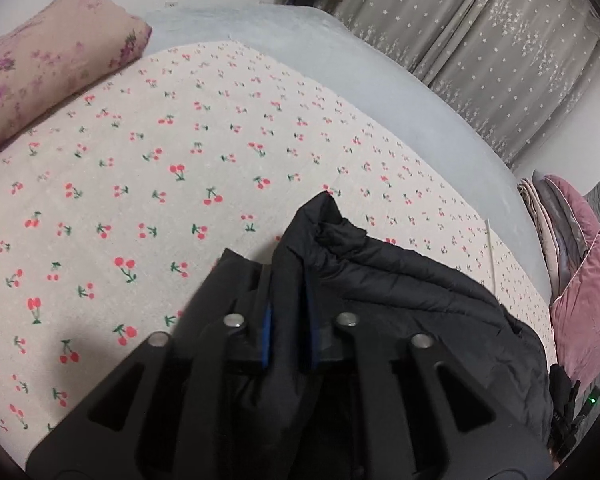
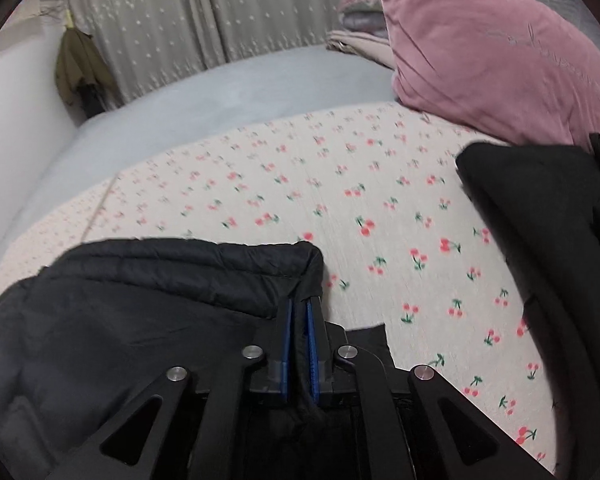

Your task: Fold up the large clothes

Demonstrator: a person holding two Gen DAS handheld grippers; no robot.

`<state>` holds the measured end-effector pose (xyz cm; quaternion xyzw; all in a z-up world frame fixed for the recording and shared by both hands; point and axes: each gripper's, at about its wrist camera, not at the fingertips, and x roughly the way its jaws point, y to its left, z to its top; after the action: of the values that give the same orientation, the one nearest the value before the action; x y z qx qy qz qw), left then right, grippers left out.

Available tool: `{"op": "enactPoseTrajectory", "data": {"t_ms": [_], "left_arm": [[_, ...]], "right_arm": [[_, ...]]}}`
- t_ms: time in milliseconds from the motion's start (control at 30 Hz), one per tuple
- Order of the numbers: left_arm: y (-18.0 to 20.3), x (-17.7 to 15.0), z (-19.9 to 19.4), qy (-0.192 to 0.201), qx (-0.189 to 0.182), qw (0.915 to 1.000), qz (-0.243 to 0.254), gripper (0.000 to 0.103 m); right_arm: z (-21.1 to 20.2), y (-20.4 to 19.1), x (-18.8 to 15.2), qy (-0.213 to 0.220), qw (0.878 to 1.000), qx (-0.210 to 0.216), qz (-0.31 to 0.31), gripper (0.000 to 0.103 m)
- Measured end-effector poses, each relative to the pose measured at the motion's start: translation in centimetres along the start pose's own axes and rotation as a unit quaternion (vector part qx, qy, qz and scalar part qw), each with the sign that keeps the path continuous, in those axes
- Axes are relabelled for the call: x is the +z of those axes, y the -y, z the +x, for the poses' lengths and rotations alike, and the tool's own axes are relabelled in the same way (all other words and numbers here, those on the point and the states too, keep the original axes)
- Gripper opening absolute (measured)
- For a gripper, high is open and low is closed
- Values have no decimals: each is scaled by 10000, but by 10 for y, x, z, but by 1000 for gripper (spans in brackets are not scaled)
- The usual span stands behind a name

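A black puffer jacket lies on a cherry-print sheet on the bed. My left gripper is shut on a bunched fold of the jacket, which rises between its blue pads and drapes off to the right. In the right wrist view my right gripper is shut on a corner of the same black jacket, which spreads out to the left. Another part of the jacket hangs at the right edge of that view.
A floral rolled blanket lies at the far left of the bed. Pink pillows and folded bedding sit at the bed's head. Grey bedsheet and grey starred curtains lie beyond the cherry sheet.
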<state>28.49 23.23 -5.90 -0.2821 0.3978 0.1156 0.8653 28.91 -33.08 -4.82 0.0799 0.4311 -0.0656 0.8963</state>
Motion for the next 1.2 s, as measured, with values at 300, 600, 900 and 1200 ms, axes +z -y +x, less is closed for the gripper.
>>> {"op": "enactPoseTrajectory", "data": {"t_ms": [300,600,900,1200], "left_arm": [[-6,1,-94,355,-623,9964,-450,61],[74,-107,-128,-356,-726,9890,1235,73],[71,-137,-69,-631,114,9829,1725,73],[80,-139,-87,-575,124,9838,1696,73]], "right_arm": [[-99,16,-1,246,9939,763,751,66],[-157,-50,-68,-128,9938,1008,-450,97],[-98,-52,-101,-690,9930,844,-446,99],[-84,-61,-105,-826,9917,441,-881,103]]}}
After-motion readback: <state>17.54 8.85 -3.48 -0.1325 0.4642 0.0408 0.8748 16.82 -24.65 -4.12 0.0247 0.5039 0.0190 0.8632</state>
